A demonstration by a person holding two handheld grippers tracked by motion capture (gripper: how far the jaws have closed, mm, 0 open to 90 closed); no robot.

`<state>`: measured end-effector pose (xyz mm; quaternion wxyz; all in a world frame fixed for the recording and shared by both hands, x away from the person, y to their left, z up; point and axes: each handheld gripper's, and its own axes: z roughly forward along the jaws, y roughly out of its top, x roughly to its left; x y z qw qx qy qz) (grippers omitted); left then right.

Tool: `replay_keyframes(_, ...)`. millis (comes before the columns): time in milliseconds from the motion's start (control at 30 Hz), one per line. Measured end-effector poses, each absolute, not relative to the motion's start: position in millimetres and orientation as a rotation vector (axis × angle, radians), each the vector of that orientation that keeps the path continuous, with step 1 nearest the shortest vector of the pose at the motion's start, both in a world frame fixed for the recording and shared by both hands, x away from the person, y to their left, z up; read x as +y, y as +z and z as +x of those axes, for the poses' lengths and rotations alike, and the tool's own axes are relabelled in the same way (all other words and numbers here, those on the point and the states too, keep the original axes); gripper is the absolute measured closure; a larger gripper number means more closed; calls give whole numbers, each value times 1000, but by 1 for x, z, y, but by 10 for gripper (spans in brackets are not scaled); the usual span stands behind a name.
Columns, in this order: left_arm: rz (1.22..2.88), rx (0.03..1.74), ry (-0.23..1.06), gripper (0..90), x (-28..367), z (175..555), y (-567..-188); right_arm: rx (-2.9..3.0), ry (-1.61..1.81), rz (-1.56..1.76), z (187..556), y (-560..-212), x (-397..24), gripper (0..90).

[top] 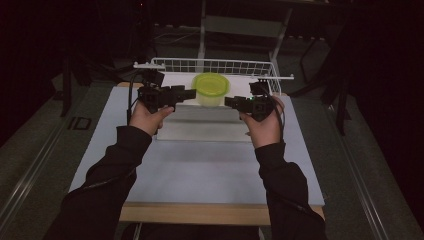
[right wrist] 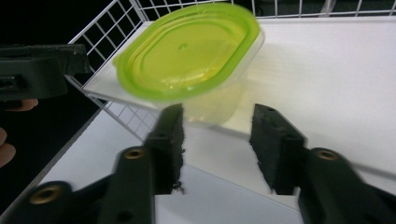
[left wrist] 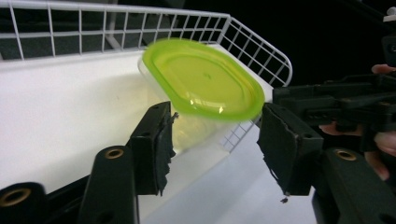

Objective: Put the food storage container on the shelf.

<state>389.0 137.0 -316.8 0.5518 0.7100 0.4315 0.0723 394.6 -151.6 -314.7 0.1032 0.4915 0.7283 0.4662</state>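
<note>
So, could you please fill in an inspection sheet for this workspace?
Surface: pale table, bare at the near end.
Job's things: clear tub with green lid on, standing on the white tray inside the wire basket.
Clutter: nothing seen.
Grippers: left gripper and right gripper both open, holding nothing, flanking the tub.
Cables: one trails from each gripper.
Surroundings: dark; grey floor and frame legs behind.
</note>
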Motion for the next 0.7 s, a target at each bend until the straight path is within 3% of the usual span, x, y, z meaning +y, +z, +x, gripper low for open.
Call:
replay_keyframes(33, 1683, 1012, 171, 429, 138, 386, -318, 2156, 1371, 1442, 392, -317, -151, 613)
replay_keyframes(100, 1665, 997, 155, 394, 140, 379, -322, 2179, 1378, 1437, 389, -322, -148, 727)
replay_keyframes(167, 1665, 988, 145, 392, 143, 372, -329, 2223, 1354, 1408, 385, -328, -143, 892)
replay_keyframes(267, 1681, 940, 96, 290, 148, 363, -344, 2249, 1363, 1388, 383, -336, -135, 900)
replay_keyframes(467, 1664, 890, 81, 218, 157, 346, -376, 2258, 1398, 1398, 388, -344, -118, 900)
replay_keyframes(633, 1647, 809, 239, 132, 156, 329, -409, 2220, 1408, 1434, 397, -345, -112, 900)
replay_keyframes(700, 1629, 815, 223, 70, 157, 326, -420, 2206, 1398, 1447, 401, -345, -111, 900)
